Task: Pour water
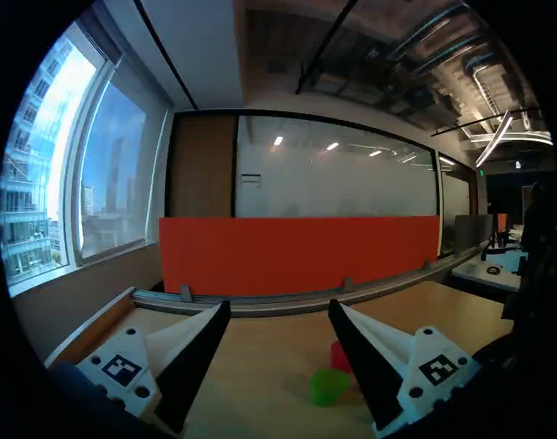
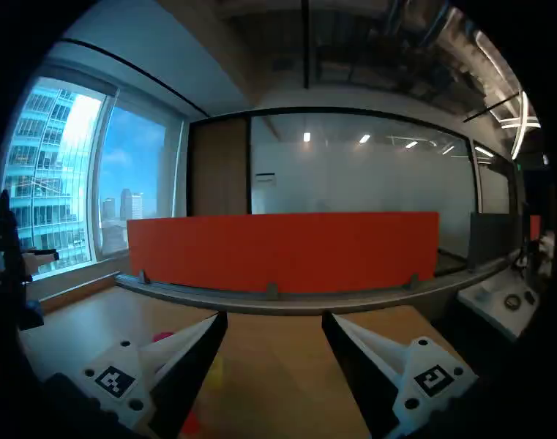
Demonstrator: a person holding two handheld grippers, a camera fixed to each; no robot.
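My left gripper [image 1: 278, 306] is open above a wooden desk [image 1: 271, 366], with nothing between its white fingers. A green cup [image 1: 328, 385] stands on the desk just inside the right finger [image 1: 384, 358]. Behind it a red cup [image 1: 339, 355] is partly hidden by that finger. My right gripper [image 2: 273, 316] is also open and empty over the desk [image 2: 285, 373]. Beside and behind its left finger [image 2: 168, 358] I see bits of a pink thing [image 2: 163, 336], a yellow thing [image 2: 214, 369] and a red thing [image 2: 190, 424], each mostly hidden.
An orange divider panel [image 1: 300, 252] with a grey rail runs along the desk's far edge. Large windows [image 1: 51, 190] are on the left. A neighbouring desk [image 2: 498, 296] with small objects lies to the right. A dark object [image 2: 11, 271] stands at the left edge of the right gripper view.
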